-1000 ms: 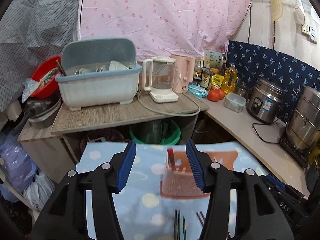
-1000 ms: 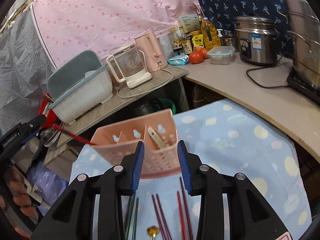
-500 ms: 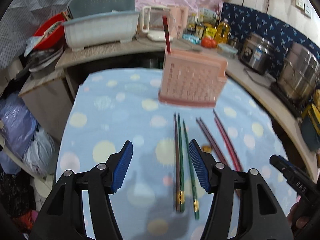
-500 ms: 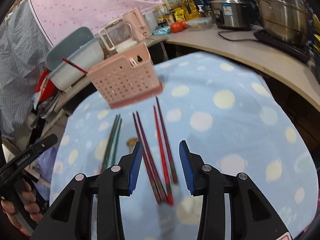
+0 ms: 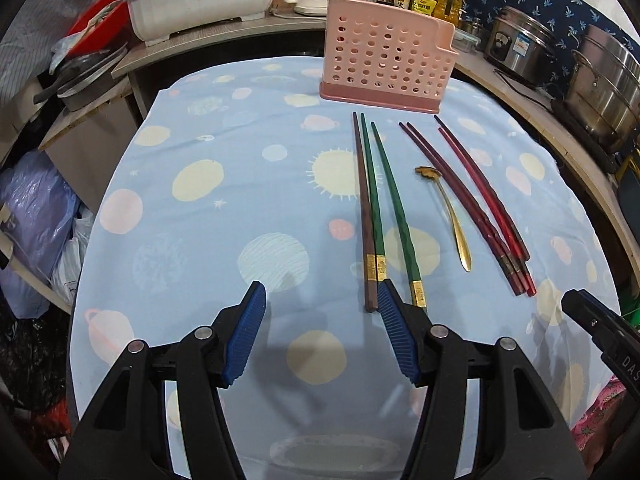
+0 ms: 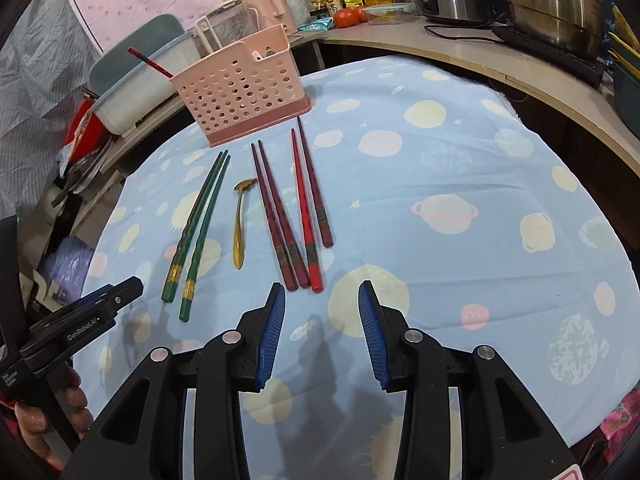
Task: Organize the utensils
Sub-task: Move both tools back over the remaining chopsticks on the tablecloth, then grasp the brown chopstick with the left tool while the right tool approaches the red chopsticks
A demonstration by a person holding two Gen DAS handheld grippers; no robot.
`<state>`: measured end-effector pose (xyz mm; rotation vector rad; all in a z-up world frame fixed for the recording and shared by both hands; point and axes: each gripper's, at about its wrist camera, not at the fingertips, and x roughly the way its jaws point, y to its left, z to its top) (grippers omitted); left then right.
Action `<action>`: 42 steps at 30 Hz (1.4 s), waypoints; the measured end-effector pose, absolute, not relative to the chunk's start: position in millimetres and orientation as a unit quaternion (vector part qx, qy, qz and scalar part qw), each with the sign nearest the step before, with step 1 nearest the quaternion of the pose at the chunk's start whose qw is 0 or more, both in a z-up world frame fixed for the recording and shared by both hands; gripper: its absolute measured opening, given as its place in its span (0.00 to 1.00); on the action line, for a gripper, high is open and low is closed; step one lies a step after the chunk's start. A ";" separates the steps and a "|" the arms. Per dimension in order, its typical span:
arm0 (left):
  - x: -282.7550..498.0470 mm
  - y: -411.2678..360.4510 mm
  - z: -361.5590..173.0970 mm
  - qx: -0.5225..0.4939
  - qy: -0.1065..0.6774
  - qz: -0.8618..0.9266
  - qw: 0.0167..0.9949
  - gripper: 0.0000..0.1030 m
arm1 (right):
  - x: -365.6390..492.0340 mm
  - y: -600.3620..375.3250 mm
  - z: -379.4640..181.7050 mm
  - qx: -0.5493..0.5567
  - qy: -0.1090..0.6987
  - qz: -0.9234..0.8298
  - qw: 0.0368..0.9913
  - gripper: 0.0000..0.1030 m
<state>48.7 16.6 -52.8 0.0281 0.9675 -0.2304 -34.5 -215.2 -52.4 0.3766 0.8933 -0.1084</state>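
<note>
Cluttered counters [image 6: 460,46] ring the tablecloth [image 5: 224,208]; both tongs [image 5: 320,336] [image 6: 322,328] gape wide, empty.

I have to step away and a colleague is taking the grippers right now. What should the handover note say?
Left gripper: open, holding nothing, above the tablecloth near the butt ends of the green chopsticks.
Right gripper: open, empty, just short of the red chopsticks.
Pink utensil basket stands upright at the far end of the cloth.
Done: one red chopstick stands in the basket, plus a pale utensil I cannot identify.
Left: brown chopstick, green pair, gold spoon, dark maroon pair and the red ones, all flat on the cloth.
</note>
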 end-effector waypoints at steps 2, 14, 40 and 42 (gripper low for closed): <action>48.6 13.9 -52.6 0.017 0.461 -0.111 0.880 0.54 | -34.5 -213.5 -53.1 0.180 0.430 -0.050 0.883 0.36; 57.9 3.7 -64.6 0.027 0.473 -0.114 0.873 0.53 | -29.6 -210.5 -56.9 0.180 0.436 -0.046 0.880 0.36; 68.3 10.6 -77.7 0.029 0.486 -0.099 0.868 0.54 | -22.7 -210.4 -62.4 0.182 0.444 -0.046 0.876 0.36; 68.0 6.6 -79.2 0.036 0.487 -0.099 0.867 0.53 | -22.1 -209.5 -62.4 0.180 0.446 -0.045 0.876 0.36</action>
